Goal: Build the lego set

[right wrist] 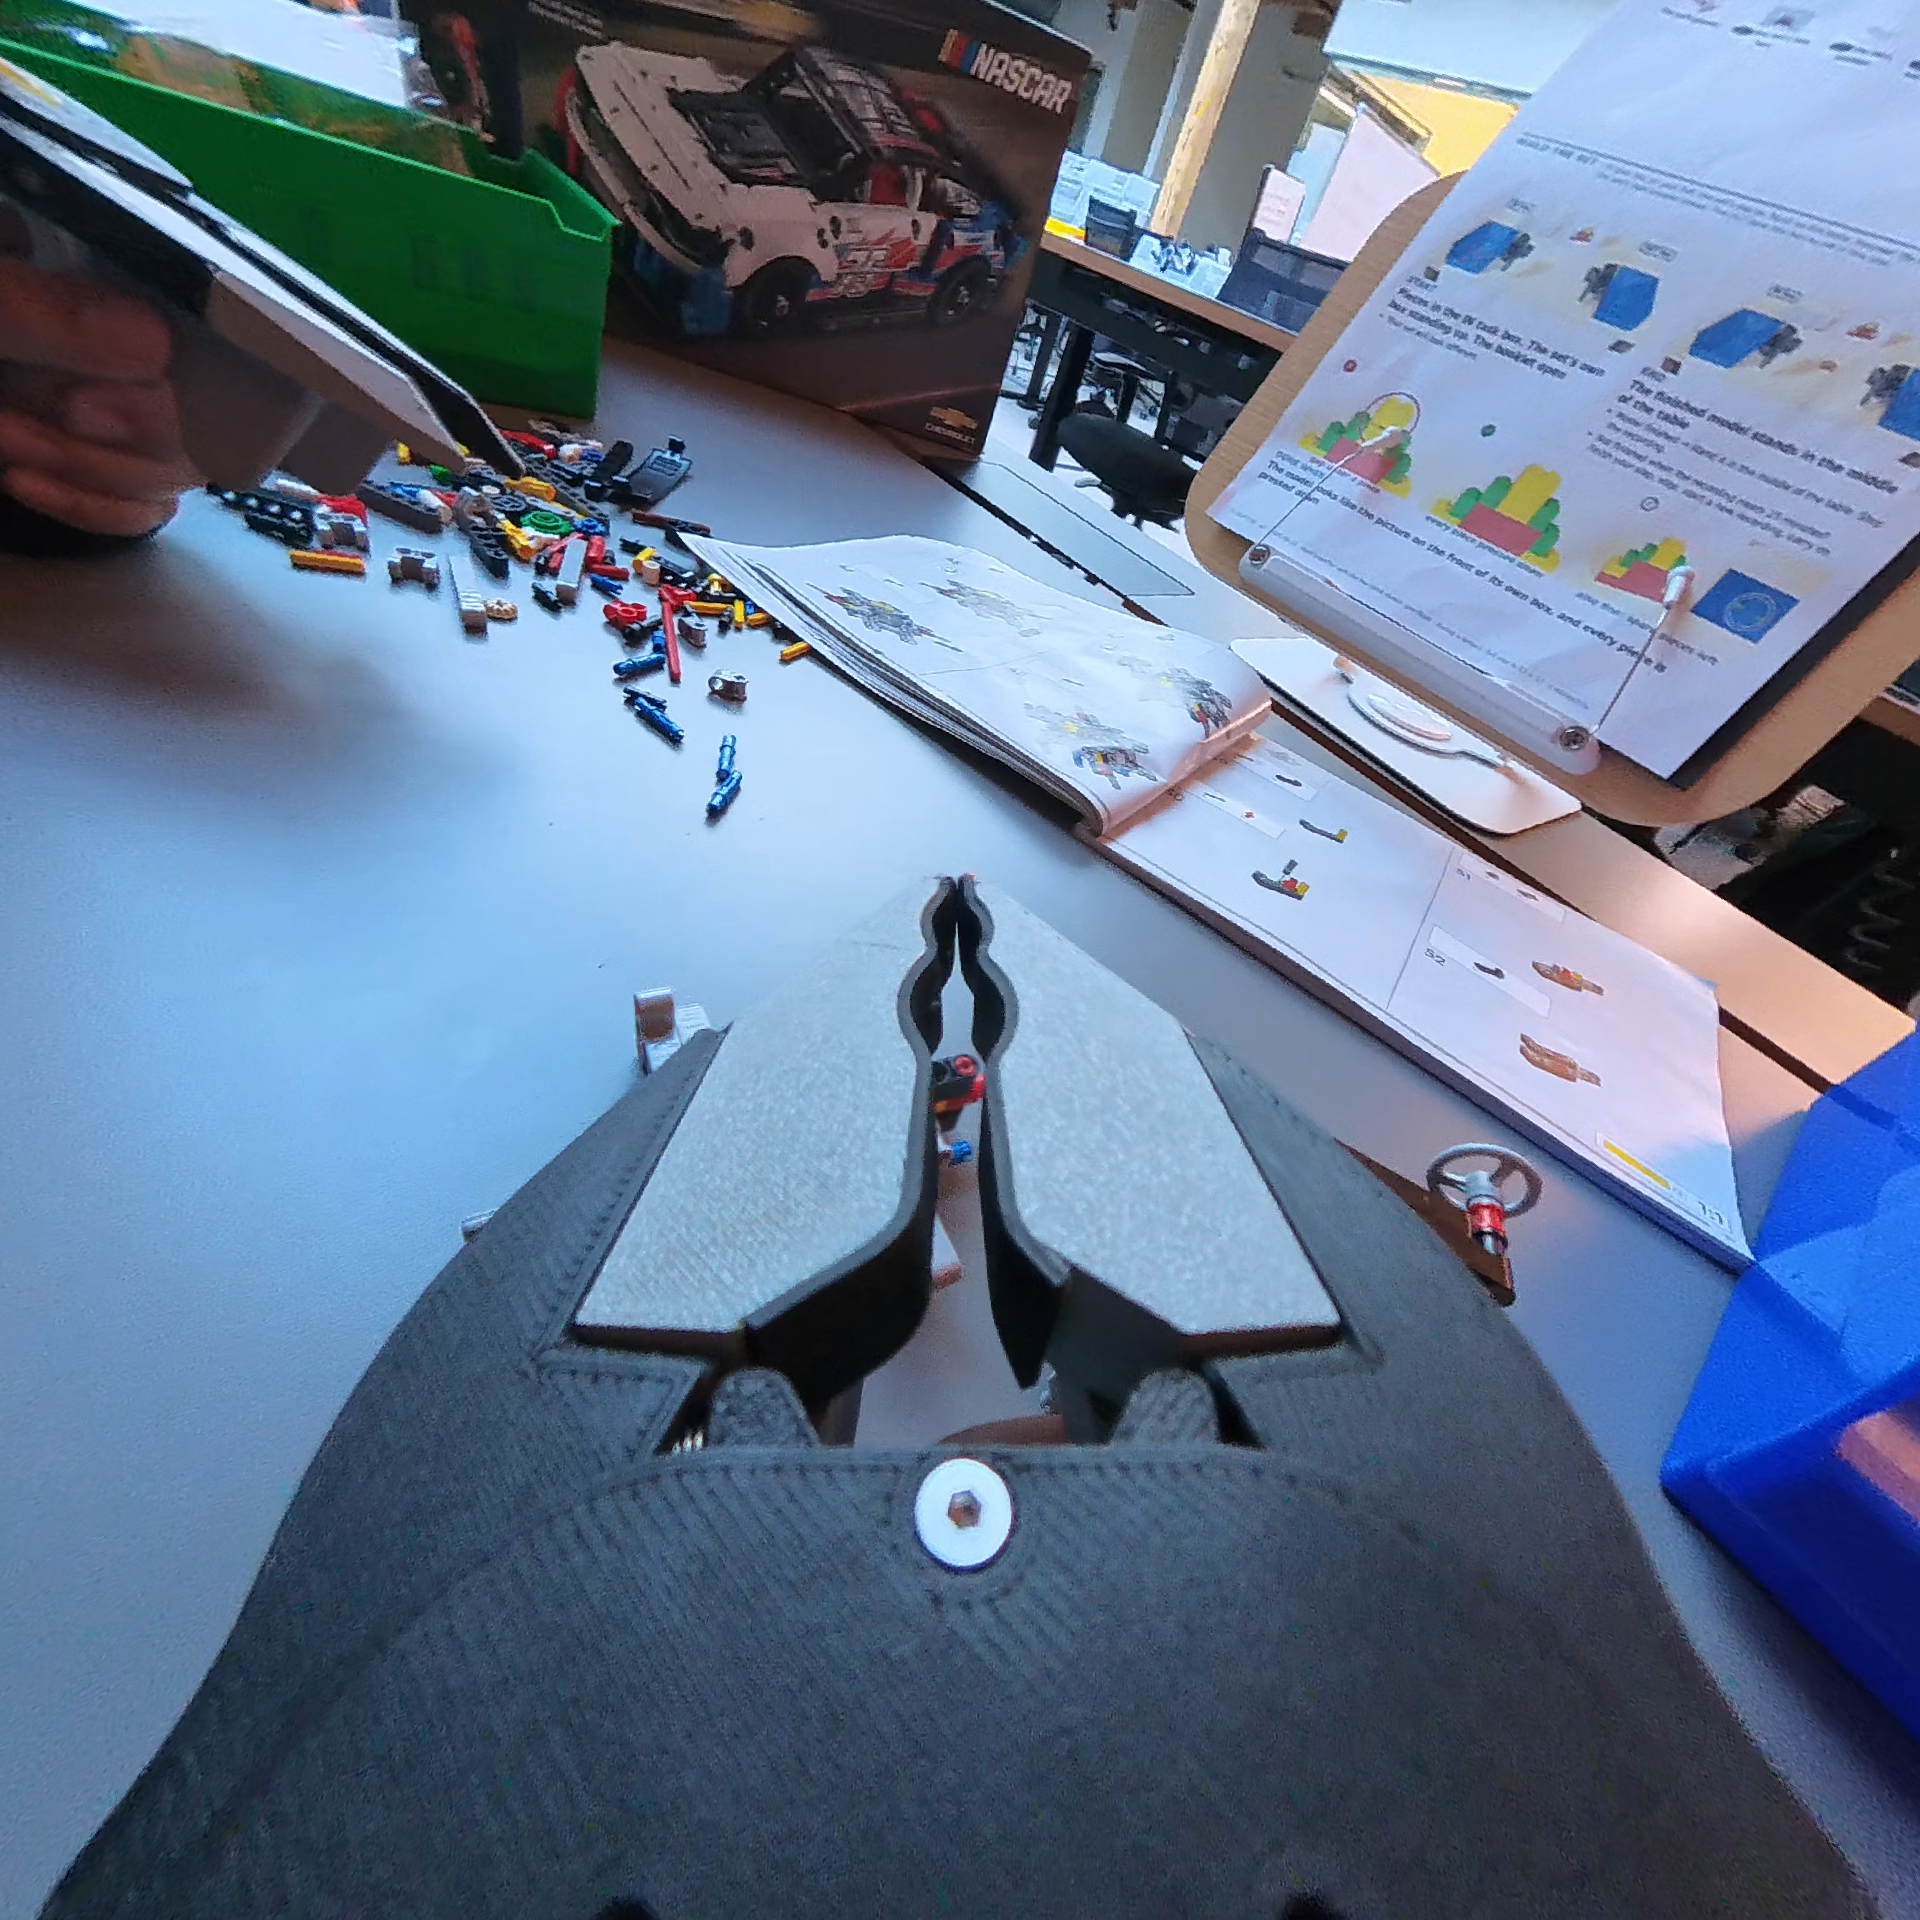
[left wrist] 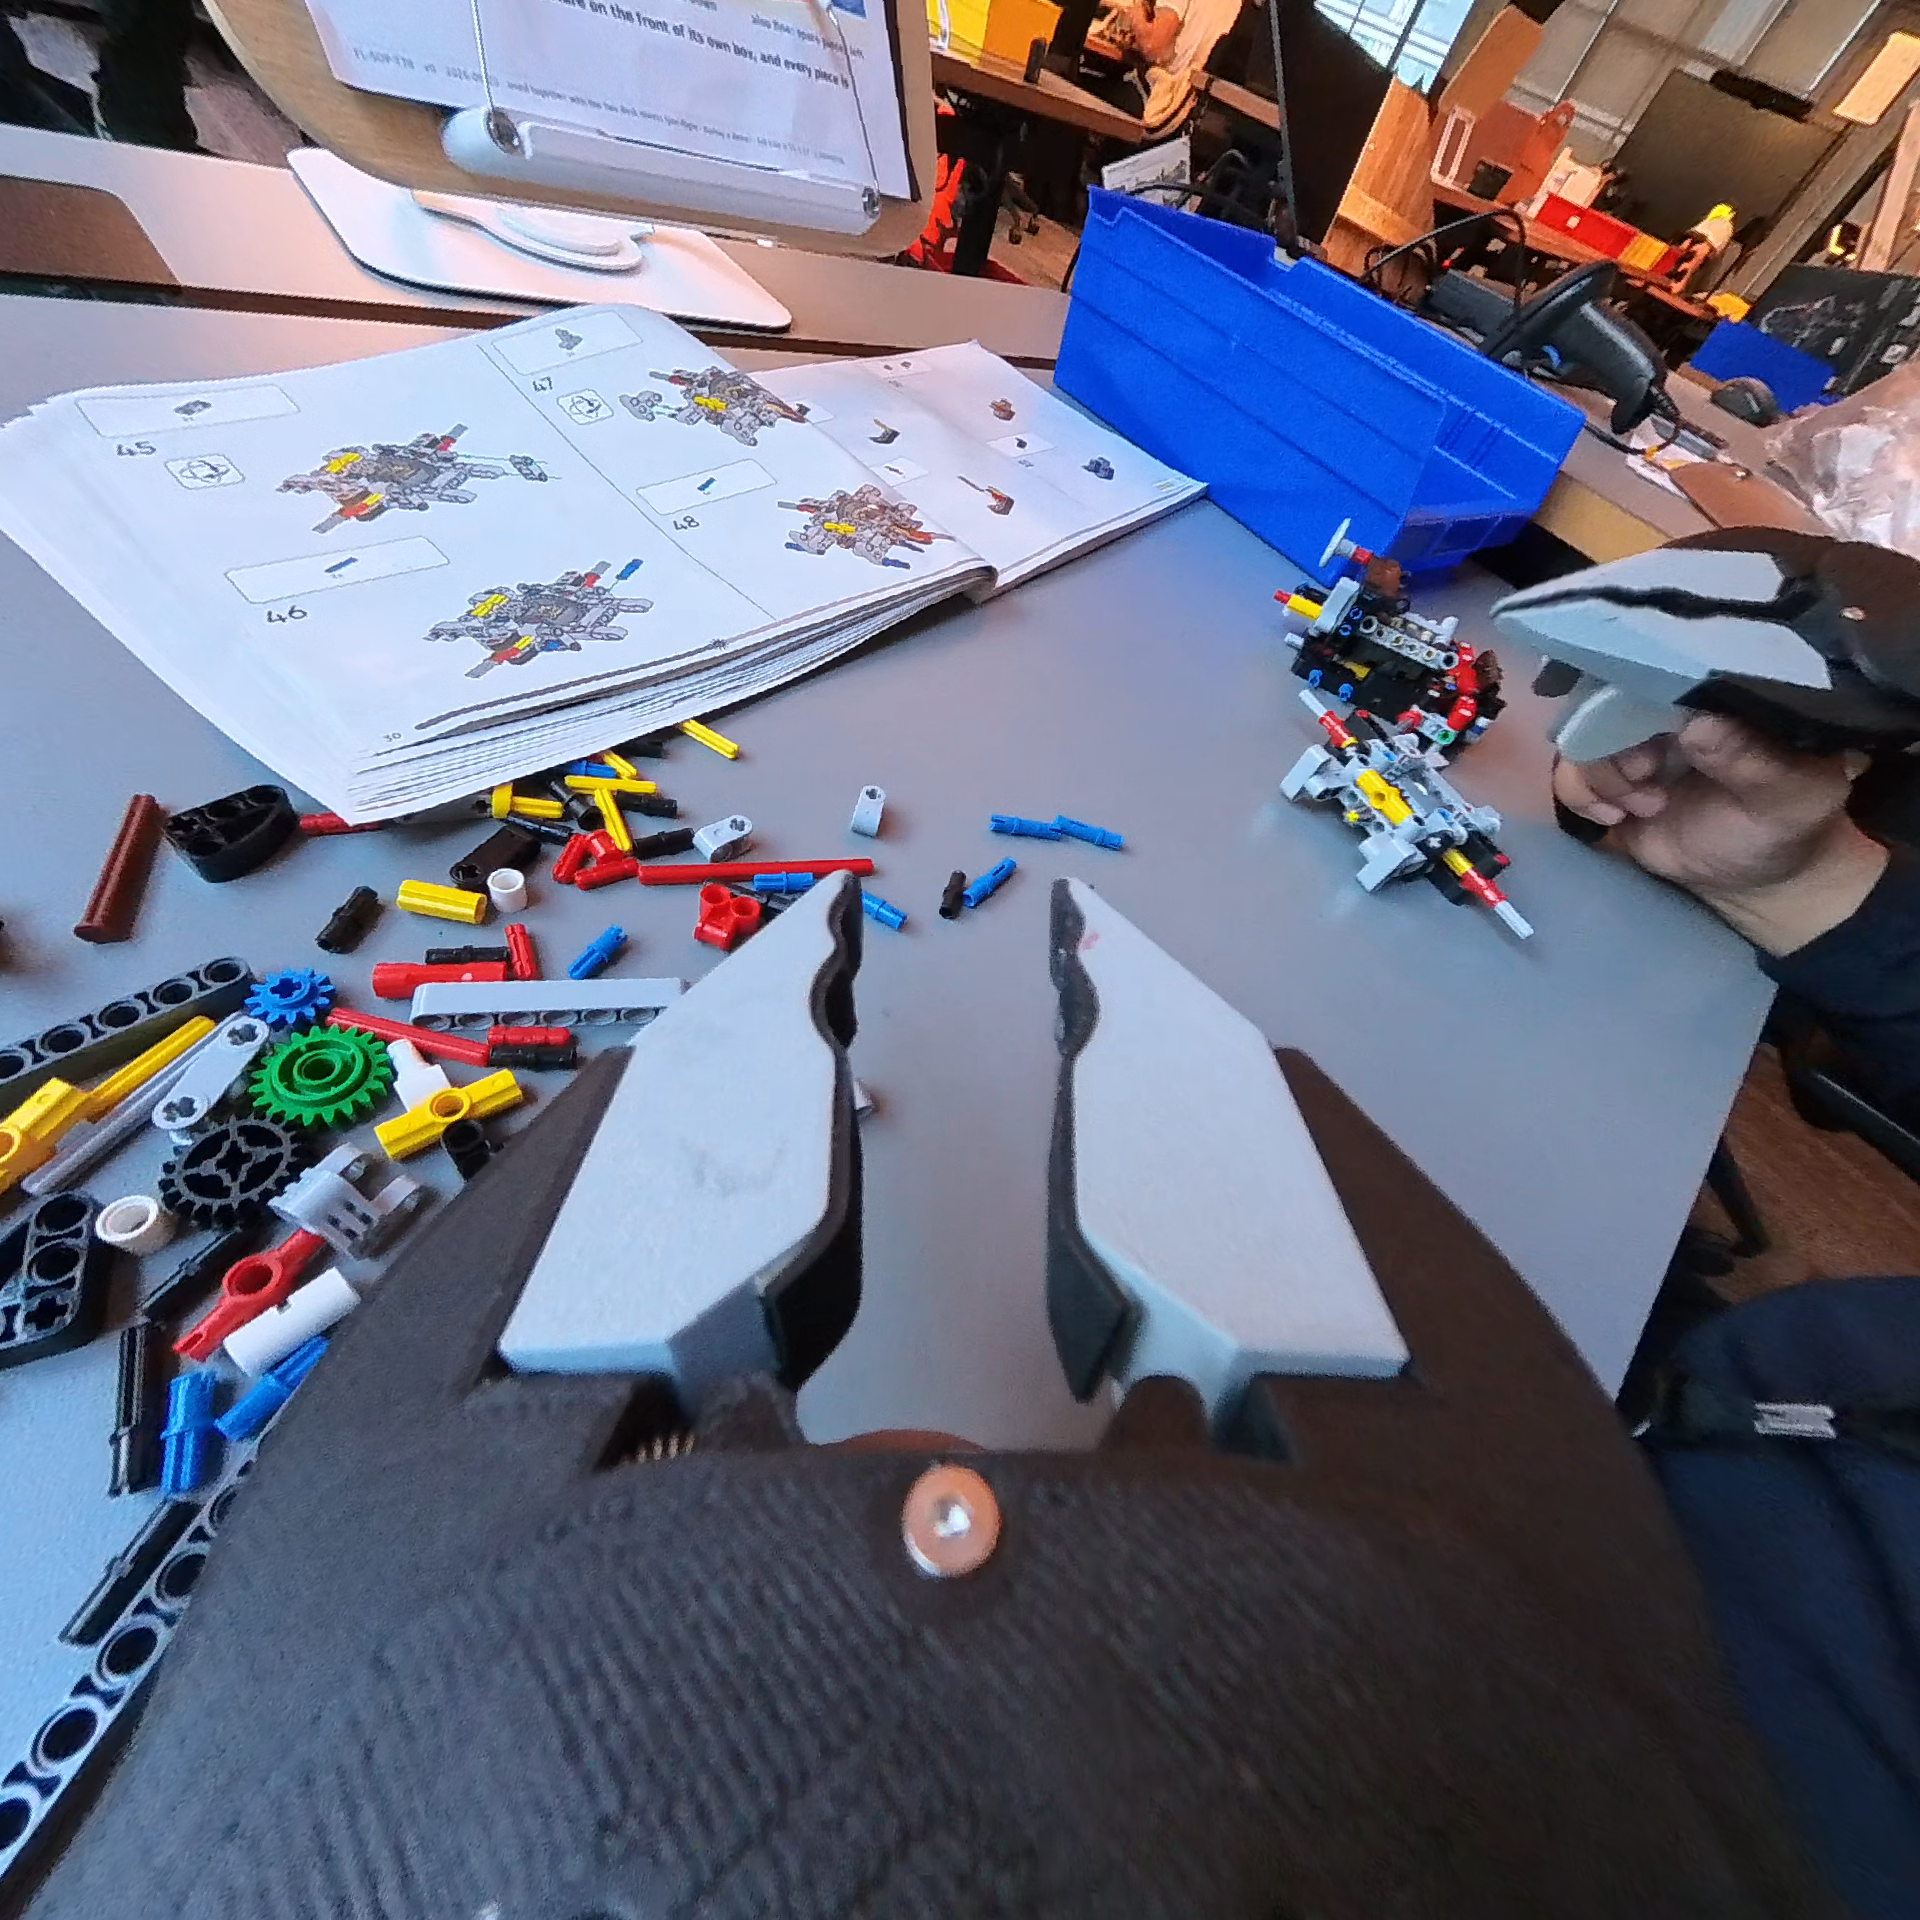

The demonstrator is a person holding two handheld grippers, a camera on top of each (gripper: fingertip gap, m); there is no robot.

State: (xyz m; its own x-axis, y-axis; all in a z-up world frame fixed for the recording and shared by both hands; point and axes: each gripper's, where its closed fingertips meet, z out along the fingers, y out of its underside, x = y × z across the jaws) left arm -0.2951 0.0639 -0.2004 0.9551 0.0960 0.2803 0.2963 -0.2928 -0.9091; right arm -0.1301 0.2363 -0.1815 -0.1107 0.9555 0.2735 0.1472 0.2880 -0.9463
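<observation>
The car box (right wrist: 831, 208) and open instruction booklet (left wrist: 499, 540) carry print, lying on a grey table (left wrist: 1091, 675) in a workshop room. The left gripper (left wrist: 956, 894) stands open over bare table (blue pins (left wrist: 987, 883) just ahead); the right gripper (right wrist: 956, 883) is closed, tips touching, above the small built model (left wrist: 1392, 800).

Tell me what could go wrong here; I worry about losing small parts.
The open left gripper hovers beside tiny blue plastic pins; a sweep could scatter them. The shut right gripper hangs over the grey-and-black brick assembly and could knock it. Pieces near the open instruction booklet could slide underneath.
</observation>
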